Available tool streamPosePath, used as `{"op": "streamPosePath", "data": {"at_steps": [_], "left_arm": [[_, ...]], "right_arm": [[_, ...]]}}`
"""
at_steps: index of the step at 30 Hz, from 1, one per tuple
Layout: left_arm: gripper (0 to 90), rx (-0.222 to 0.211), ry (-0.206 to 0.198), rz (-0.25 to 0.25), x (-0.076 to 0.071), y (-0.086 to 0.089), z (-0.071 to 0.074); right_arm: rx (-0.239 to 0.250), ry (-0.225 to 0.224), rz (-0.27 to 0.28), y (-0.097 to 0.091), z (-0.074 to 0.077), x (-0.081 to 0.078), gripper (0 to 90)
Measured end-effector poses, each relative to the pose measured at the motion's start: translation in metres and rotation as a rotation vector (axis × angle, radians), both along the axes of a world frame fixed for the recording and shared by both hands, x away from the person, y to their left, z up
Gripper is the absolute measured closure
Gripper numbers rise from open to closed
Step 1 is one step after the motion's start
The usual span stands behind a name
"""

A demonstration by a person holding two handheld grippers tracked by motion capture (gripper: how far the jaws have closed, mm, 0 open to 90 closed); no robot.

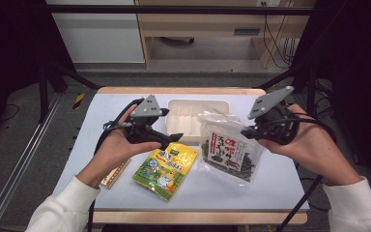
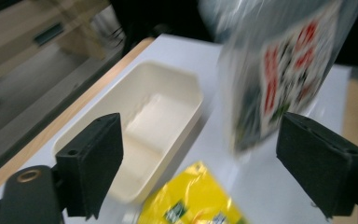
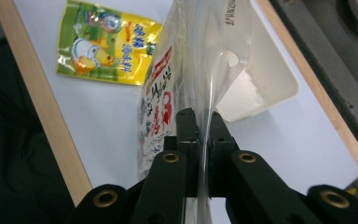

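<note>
I'm working in a lab-like recording room: black frame posts (image 1: pixel 43 82) around the table (image 1: pixel 280 183), loose cables (image 1: pixel 276 36), plain wooden furniture (image 1: pixel 193 21).

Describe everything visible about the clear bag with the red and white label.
The clear bag is crinkly, see-through plastic holding dark dried flakes, with a white label printed in red and black and a hang hole near its top. The right gripper pinches its edge shut, lifting it tilted beside the white tray.

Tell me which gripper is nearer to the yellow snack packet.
Left. The left gripper hangs just above the yellow snack packet's top edge, fingers open and empty. The right gripper is farther off, shut on the clear seaweed bag beside the packet.
</note>
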State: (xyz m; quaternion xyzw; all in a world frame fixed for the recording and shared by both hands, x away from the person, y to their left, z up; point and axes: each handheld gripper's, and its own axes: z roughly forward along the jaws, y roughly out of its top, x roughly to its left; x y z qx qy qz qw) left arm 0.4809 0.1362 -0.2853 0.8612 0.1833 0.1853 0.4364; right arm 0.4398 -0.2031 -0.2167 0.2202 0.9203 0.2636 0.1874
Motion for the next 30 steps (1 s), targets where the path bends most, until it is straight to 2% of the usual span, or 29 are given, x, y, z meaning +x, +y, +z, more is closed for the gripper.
{"op": "streamPosePath", "data": {"at_steps": [3,6,7,8,10,11,12,15,16,18,19,23,24,25,26,27,28,30], "left_arm": [[11.9,0.026,0.019,0.055,-0.003,0.017,-0.018],[11.3,0.027,0.04,0.097,-0.006,0.032,-0.036],[11.3,0.024,0.045,0.109,-0.007,0.036,-0.042],[11.3,0.05,0.052,0.123,-0.009,0.043,-0.054],[11.0,0.067,0.052,0.136,-0.009,0.047,-0.06],[10.7,0.091,0.05,0.157,-0.01,0.053,-0.069],[10.7,0.089,0.053,0.166,-0.011,0.057,-0.073],[10.5,0.081,0.055,0.181,-0.013,0.064,-0.081],[10.5,0.069,0.064,0.197,-0.015,0.071,-0.091],[10.5,0.053,0.073,0.208,-0.017,0.074,-0.096],[10.4,0.043,0.076,0.22,-0.019,0.079,-0.101],[10.4,-0.001,0.073,0.303,-0.033,0.102,-0.128],[10.4,-0.001,0.073,0.303,-0.033,0.102,-0.128],[10.4,-0.008,0.077,0.337,-0.039,0.111,-0.138],[10.4,0.011,0.076,0.349,-0.042,0.115,-0.141],[10.4,0.011,0.076,0.349,-0.042,0.115,-0.141],[10.4,0.03,0.072,0.353,-0.045,0.118,-0.143],[10.4,0.004,0.079,0.373,-0.055,0.127,-0.147]], "right_arm": [[0.056,-0.006,-0.058,-0.019,0.008,0.002,87.5],[0.134,-0.023,-0.118,-0.034,0.018,0.007,87.6],[0.145,-0.035,-0.117,-0.037,0.02,0.009,87.6],[0.161,-0.043,-0.131,-0.038,0.022,0.011,87.8],[0.188,-0.051,-0.154,-0.039,0.025,0.017,87.9],[0.202,-0.057,-0.16,-0.039,0.027,0.02,87.9],[0.222,-0.06,-0.165,-0.039,0.029,0.023,88.0],[0.238,-0.074,-0.177,-0.037,0.033,0.029,88.0],[0.257,-0.081,-0.19,-0.033,0.036,0.037,88.0],[0.262,-0.087,-0.199,-0.031,0.038,0.041,88.0],[0.284,-0.095,-0.212,-0.027,0.04,0.05,88.0],[0.326,-0.106,-0.232,-0.017,0.042,0.071,88.1],[0.326,-0.106,-0.232,-0.017,0.042,0.071,88.1],[0.331,-0.104,-0.242,-0.012,0.042,0.082,88.1],[0.335,-0.108,-0.245,-0.009,0.04,0.088,88.1],[0.333,-0.107,-0.244,-0.007,0.04,0.093,88.1],[0.333,-0.107,-0.244,-0.007,0.04,0.093,88.1],[0.343,-0.107,-0.257,-0.003,0.036,0.107,88.2]]}}
